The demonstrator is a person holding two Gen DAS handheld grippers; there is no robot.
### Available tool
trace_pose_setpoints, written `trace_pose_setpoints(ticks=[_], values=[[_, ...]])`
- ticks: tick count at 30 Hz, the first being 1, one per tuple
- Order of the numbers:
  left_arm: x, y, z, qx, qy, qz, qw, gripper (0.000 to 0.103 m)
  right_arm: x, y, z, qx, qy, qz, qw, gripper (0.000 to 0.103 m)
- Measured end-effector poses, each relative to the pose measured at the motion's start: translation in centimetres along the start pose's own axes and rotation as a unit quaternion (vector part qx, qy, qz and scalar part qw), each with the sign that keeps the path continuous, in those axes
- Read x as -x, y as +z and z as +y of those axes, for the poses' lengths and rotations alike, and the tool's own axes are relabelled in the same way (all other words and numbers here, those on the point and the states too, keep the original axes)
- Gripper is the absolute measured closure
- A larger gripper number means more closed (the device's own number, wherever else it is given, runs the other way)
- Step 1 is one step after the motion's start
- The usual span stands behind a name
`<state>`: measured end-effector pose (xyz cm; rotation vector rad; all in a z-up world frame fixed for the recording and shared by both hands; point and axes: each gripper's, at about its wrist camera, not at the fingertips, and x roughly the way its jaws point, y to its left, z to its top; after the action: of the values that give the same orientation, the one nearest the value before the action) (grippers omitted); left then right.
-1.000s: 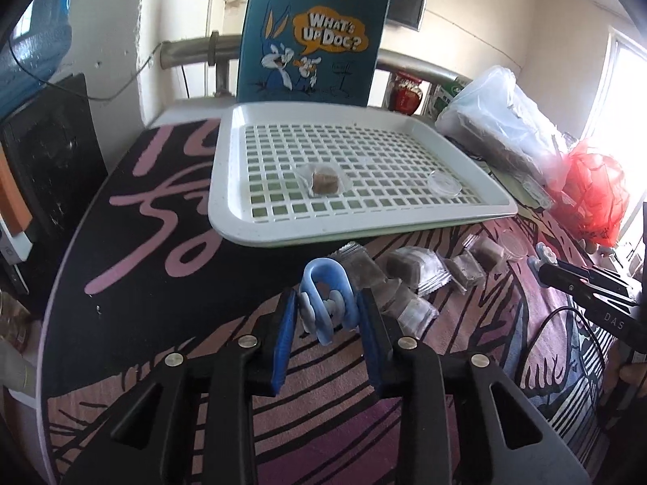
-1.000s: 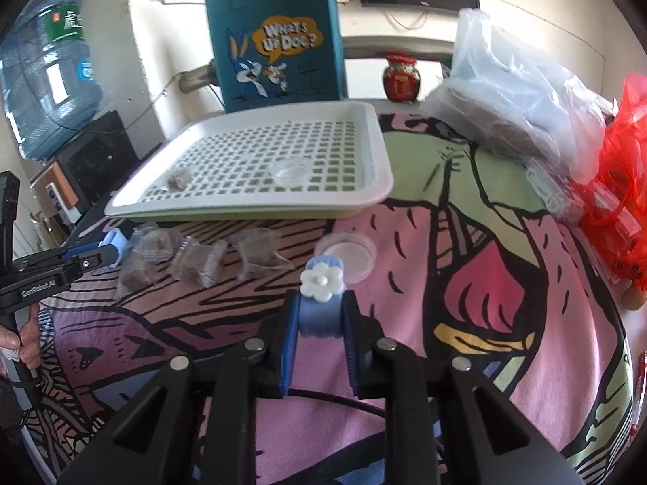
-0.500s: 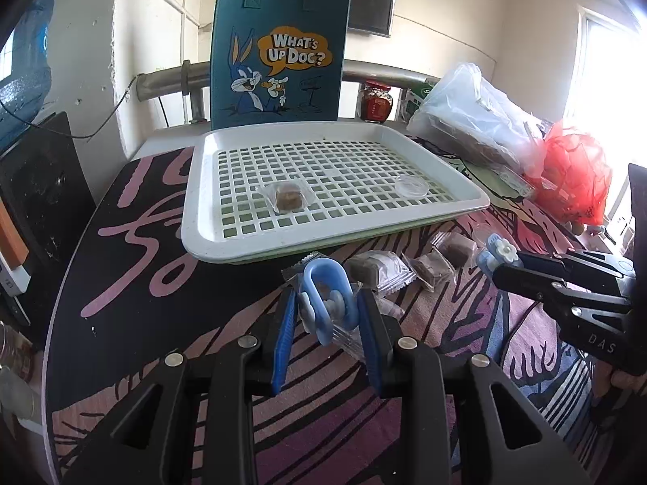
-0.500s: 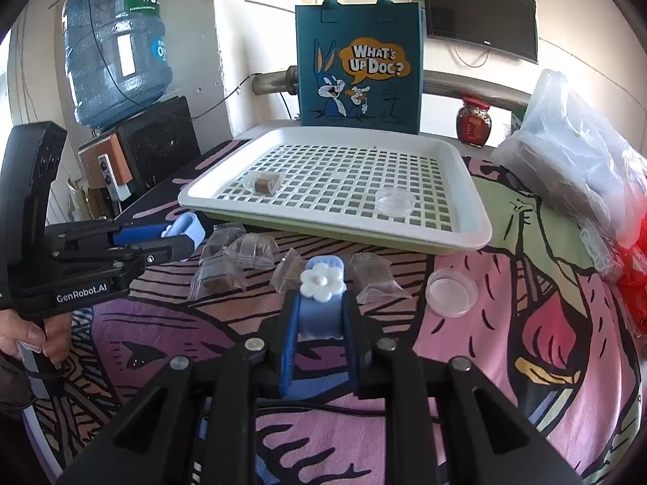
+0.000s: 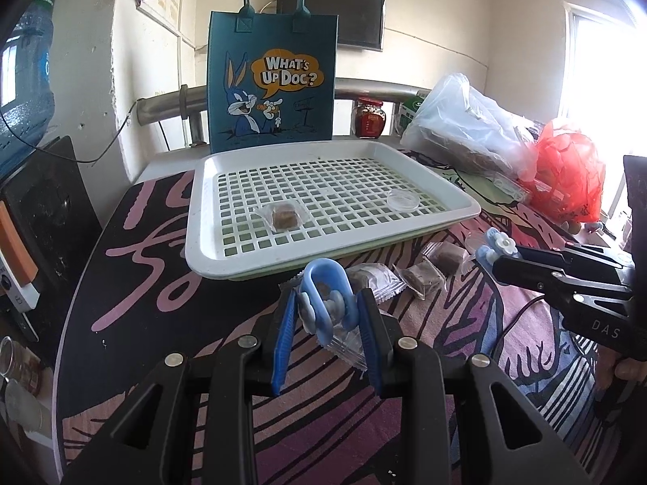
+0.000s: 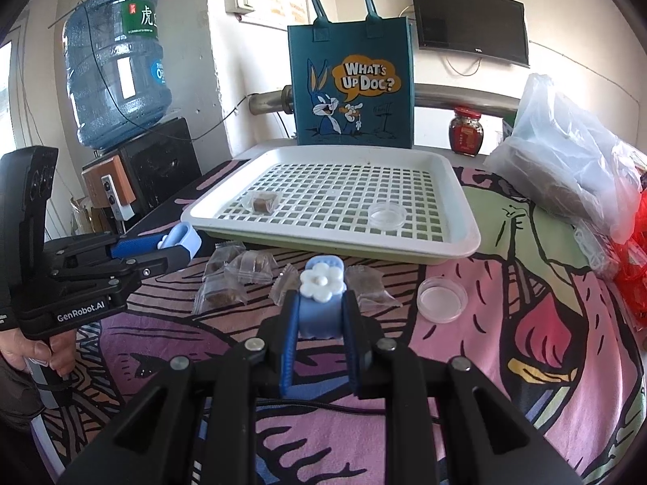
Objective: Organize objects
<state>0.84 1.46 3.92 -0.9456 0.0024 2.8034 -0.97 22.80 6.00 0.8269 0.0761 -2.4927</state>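
the patterned table [image 6: 505, 363] carries a white slotted tray [image 5: 210, 258] in front of a blue cartoon bag [image 5: 271, 81]. in the tray lie one wrapped brown cube [image 5: 285, 218] and a clear round dish [image 6: 387, 214]; more wrapped cubes [image 6: 242, 268] sit on the cloth just before it — a second dish [image 6: 441, 298] lies to their right. the left gripper [image 5: 325, 311] is clamped on a blue clip [image 5: 323, 303]; the right gripper [image 6: 321, 311] pinches a blue flower clip [image 6: 322, 299].
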Motion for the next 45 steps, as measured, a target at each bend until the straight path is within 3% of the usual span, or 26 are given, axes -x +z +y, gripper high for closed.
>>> trace_pose_setpoints(ticks=[11, 45], values=[[0.24, -0.06, -0.24, -0.004, 0.002, -0.006, 1.0, 0.073, 0.65, 0.0, 0.45, 0.011, -0.006, -0.017, 1.0, 0.083], [0.46, -0.09, -0.08, 0.0, -0.002, -0.01, 0.9999, 0.073, 0.71, -0.18, 0.51, 0.01, -0.004, -0.017, 1.0, 0.083]])
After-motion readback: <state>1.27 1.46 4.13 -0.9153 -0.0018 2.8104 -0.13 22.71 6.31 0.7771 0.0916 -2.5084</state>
